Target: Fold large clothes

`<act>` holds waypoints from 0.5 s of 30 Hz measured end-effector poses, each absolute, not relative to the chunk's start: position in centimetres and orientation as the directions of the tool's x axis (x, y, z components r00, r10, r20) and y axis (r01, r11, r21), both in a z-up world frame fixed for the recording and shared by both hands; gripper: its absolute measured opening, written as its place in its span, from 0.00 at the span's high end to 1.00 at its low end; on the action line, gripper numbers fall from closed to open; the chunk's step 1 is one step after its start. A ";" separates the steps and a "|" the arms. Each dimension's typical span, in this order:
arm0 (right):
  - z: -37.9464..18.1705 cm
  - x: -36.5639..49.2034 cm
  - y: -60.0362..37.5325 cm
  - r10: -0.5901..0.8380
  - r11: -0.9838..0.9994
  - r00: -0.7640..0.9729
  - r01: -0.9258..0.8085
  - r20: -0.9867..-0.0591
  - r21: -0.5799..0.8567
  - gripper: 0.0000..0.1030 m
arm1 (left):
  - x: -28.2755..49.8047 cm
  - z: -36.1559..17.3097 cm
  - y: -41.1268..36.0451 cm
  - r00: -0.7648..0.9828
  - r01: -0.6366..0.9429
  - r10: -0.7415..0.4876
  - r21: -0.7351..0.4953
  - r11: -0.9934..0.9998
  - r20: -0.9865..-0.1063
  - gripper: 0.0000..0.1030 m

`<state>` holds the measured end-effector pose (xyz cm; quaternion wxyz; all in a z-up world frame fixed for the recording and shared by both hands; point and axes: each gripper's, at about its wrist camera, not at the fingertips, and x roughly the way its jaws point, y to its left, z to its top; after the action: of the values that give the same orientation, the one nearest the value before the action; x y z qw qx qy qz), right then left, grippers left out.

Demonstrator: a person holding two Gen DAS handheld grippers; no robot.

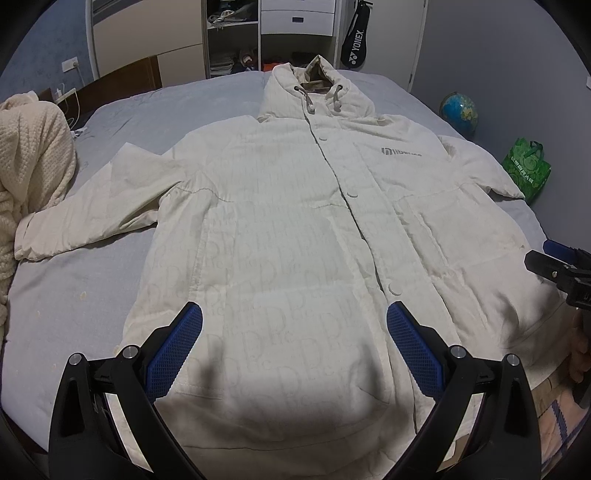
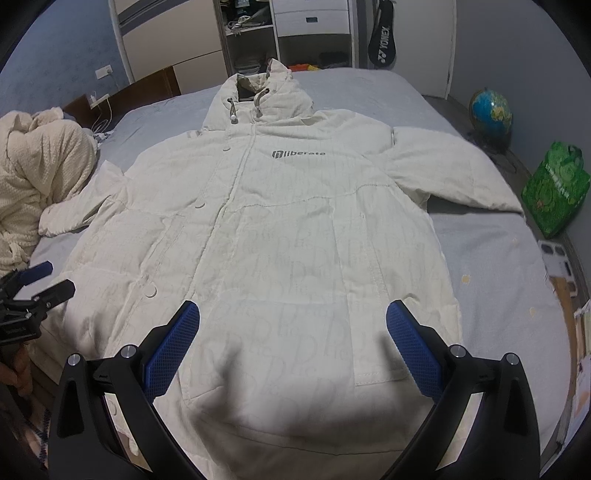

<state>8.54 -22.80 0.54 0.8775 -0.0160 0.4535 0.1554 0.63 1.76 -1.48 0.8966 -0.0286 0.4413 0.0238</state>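
A long cream hooded coat (image 1: 295,221) (image 2: 280,236) lies flat and buttoned, front up, on the grey bed, hood toward the far end and both sleeves spread outward. My left gripper (image 1: 294,314) hovers open above the coat's lower hem, left of the button line, its blue pads wide apart with nothing between them. My right gripper (image 2: 292,314) hovers open above the hem's right half. Each gripper shows at the edge of the other view: the right gripper (image 1: 554,266) and the left gripper (image 2: 40,284).
A cream knitted blanket (image 1: 29,166) (image 2: 40,173) is heaped at the bed's left side, touching the coat's left cuff. Beside the bed on the right stand a globe (image 2: 491,114) and a green bag (image 2: 556,192). A wardrobe (image 1: 269,33) stands beyond the bed.
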 end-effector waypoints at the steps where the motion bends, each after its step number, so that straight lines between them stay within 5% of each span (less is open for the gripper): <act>1: 0.4 8.7 -23.1 0.270 0.951 0.528 -0.280 -0.805 0.135 0.06 | 0.6 -1.5 1.8 0.608 -0.072 0.020 -0.029 0.997 -0.793 0.06; 15: 0.8 14.2 -33.5 0.315 0.943 0.501 -0.070 -0.806 0.326 0.06 | 2.0 0.2 4.3 0.568 -0.160 0.023 -0.083 0.984 -0.823 0.06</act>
<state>14.21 -33.53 0.80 0.8572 0.1262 0.4865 0.1124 2.04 4.35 0.18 0.8823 -0.0741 0.4620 0.0518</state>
